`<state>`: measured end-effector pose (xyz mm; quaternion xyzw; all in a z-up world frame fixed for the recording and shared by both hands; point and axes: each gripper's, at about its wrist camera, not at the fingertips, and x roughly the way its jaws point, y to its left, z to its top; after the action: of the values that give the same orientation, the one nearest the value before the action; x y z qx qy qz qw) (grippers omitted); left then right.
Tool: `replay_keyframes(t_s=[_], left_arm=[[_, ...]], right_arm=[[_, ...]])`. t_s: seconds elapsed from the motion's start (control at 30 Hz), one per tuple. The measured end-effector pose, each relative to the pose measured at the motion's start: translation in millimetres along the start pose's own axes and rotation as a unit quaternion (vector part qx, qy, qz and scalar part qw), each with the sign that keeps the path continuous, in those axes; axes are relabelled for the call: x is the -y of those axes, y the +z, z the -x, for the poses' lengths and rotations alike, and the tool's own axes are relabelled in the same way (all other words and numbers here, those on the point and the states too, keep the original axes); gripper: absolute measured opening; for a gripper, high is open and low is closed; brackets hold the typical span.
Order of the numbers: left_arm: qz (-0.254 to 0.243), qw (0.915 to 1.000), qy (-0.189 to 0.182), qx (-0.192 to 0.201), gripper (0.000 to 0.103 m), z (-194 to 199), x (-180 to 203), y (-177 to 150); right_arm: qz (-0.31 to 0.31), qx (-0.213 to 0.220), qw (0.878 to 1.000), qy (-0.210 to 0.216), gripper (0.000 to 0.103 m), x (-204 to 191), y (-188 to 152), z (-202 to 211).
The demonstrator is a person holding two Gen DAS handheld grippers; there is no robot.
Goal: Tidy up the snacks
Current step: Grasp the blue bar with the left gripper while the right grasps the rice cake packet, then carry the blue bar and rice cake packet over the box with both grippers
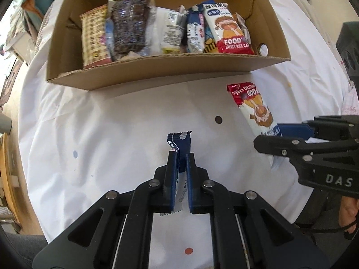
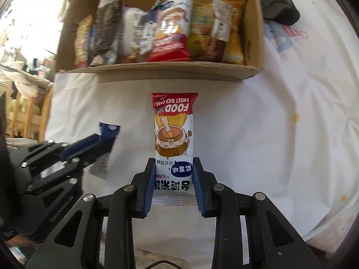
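Note:
My left gripper (image 1: 181, 155) is shut on a thin blue and white snack packet (image 1: 179, 142), held edge-on above the white cloth. My right gripper (image 2: 174, 161) is shut on a sweet rice cake packet (image 2: 172, 132) with a red top and a cartoon face. In the left wrist view that rice cake packet (image 1: 252, 108) and the right gripper (image 1: 278, 135) appear at the right. The left gripper (image 2: 107, 137) with its blue packet (image 2: 108, 132) shows at the left of the right wrist view. Ahead stands a cardboard box (image 1: 157, 69) with several snack packets upright in a row.
A white cloth (image 1: 112, 123) with small coloured dots covers the table. A dark grey cloth bundle (image 2: 278, 2) lies right of the box (image 2: 157, 70). Wooden furniture and clutter (image 2: 22, 78) stand beyond the table's left edge.

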<state>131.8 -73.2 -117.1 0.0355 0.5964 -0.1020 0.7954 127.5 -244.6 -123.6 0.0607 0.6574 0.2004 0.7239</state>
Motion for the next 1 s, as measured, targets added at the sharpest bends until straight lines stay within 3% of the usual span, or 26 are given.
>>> replay_keyframes(t_s=[0.13, 0.2, 0.37, 0.5, 0.53, 0.6, 0.63, 0.77, 0.8, 0.83, 0.93, 1.0], left_arm=[[0.014, 0.9996, 0.006, 0.024, 0.003, 20.6, -13.9, -3.6], [0.025, 0.9986, 0.01, 0.046, 0.003, 36.6, -18.0, -8.3], [0.051, 0.9948, 0.004, 0.088, 0.003, 68.0, -40.3, -2.0], [0.085, 0.9927, -0.011, 0.084, 0.005, 68.0, -62.0, -0.7], [0.093, 0.9931, -0.01, 0.07, 0.008, 55.1, -57.6, 1.6], [0.107, 0.9939, -0.018, 0.02, 0.036, 26.0, -53.7, -0.7], [0.11, 0.9937, -0.023, 0.003, 0.038, 14.6, -51.8, -4.0], [0.074, 0.9961, -0.01, -0.048, 0.035, -26.1, -31.1, -12.5], [0.063, 0.9967, -0.007, -0.05, 0.014, -30.4, -27.3, -13.2], [0.049, 0.9974, 0.005, -0.052, 0.012, -33.8, -23.2, -13.3], [0.042, 0.9984, 0.017, -0.036, 0.012, -21.5, -20.9, -10.9], [0.062, 0.998, 0.001, -0.001, 0.012, 6.0, -25.8, -6.0]], right_arm=[[0.017, 0.024, 0.999, 0.014, 0.033, -10.6, 3.3, 13.3], [0.039, 0.055, 0.998, 0.002, 0.033, -18.5, 1.6, 27.8], [0.055, 0.125, 0.99, 0.036, 0.033, -24.1, 4.7, 62.8], [0.039, 0.151, 0.986, 0.064, 0.033, -20.8, 6.6, 72.1], [0.034, 0.154, 0.985, 0.072, 0.033, -18.4, 6.4, 73.9], [0.03, 0.16, 0.984, 0.075, 0.033, -12.9, 4.9, 78.8], [0.03, 0.163, 0.983, 0.077, 0.033, -11.5, 4.7, 82.0], [0.029, 0.174, 0.981, 0.082, 0.033, -14.6, 5.7, 84.8], [0.026, 0.177, 0.98, 0.082, 0.033, -13.6, 6.2, 86.5], [0.024, 0.18, 0.98, 0.083, 0.033, -12.2, 4.4, 88.7], [0.007, 0.211, 0.974, 0.086, 0.033, -3.7, 3.6, 102.0], [-0.014, 0.246, 0.966, 0.085, 0.033, 6.1, 3.5, 115.8]])
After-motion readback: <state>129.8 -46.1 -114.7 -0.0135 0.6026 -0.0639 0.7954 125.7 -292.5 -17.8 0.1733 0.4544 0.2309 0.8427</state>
